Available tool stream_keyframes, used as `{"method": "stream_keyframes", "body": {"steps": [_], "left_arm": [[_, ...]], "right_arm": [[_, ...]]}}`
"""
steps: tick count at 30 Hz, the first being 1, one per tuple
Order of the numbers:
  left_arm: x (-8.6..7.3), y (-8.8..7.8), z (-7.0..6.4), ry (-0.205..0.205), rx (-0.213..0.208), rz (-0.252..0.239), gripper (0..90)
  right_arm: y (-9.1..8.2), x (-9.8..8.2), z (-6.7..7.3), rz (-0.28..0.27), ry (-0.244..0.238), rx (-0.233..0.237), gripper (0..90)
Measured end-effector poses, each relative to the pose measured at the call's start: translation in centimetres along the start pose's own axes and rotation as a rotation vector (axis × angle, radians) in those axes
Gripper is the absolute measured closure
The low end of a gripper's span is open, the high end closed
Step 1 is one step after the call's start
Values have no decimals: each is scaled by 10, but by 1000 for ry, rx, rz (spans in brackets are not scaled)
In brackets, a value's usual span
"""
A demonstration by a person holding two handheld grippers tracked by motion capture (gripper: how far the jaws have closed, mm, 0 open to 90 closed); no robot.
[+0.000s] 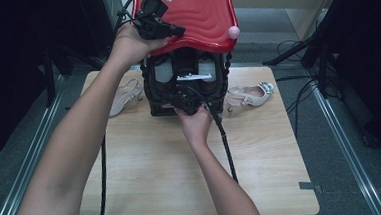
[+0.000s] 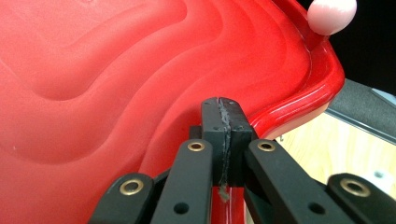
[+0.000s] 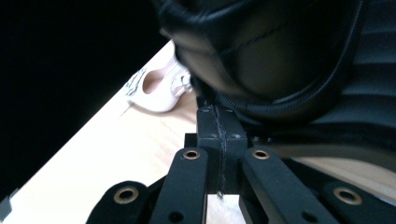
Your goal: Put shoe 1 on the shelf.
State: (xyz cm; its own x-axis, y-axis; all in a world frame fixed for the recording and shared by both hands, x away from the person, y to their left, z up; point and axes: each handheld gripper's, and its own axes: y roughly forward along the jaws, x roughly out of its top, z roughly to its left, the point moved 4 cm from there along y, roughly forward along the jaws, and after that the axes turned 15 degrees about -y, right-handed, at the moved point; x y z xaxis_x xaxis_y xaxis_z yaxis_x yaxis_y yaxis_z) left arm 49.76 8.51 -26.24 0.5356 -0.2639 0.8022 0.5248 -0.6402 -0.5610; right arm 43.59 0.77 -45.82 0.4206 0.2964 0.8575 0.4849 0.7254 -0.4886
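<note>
High view: black basket (image 1: 154, 97) stands on wooden table (image 1: 146, 160), red lid (image 1: 198, 17) raised.
Left gripper (image 1: 174, 32): jaws closed at lid's front edge.
Right gripper (image 1: 187, 103): jaws closed, nothing held, at basket's base.

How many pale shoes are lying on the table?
2: one pale shoe left of the black box, another pale shoe right of it. More may be hidden inside the box.

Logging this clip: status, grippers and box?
Left gripper shut, at red lid, which is raised. Right gripper shut, at black box front. Pale shoes flank box, nothing blocking.
</note>
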Motion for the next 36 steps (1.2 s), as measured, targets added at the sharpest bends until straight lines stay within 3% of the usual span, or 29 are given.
{"method": "stream_keyframes", "body": {"steps": [3,6,10,13,14,17,18,26,28,32,36], "left_arm": [[-1,0,-1,0,4,-19,868],[-1,-5,-2,-37,-30,-24,826],[-7,-14,-7,-21,-36,6,758],[-13,-26,-15,-14,-38,-13,720],[-19,-35,-21,-13,-54,-11,704],[-25,-41,-24,0,-48,-7,690],[-29,-43,-26,0,-53,-2,679],[-56,-56,-37,-5,-101,24,634],[-64,-58,-40,6,-100,32,612],[-81,-61,-42,23,-91,42,605],[-100,-62,-40,0,-96,36,599]], "right_arm": [[-7,-5,2,-17,1,7,900],[-12,-10,2,-22,3,14,893],[-25,-20,3,-25,-20,18,827],[-33,-25,3,-42,-27,22,791],[-37,-27,3,-42,-40,19,777],[-43,-31,4,-46,-52,38,735],[-48,-35,5,-68,-78,39,660],[-63,-50,3,-42,-78,50,503],[-68,-55,4,-19,-87,64,432],[-75,-60,4,-18,-95,70,377],[-83,-70,3,-17,-89,81,325]]}}
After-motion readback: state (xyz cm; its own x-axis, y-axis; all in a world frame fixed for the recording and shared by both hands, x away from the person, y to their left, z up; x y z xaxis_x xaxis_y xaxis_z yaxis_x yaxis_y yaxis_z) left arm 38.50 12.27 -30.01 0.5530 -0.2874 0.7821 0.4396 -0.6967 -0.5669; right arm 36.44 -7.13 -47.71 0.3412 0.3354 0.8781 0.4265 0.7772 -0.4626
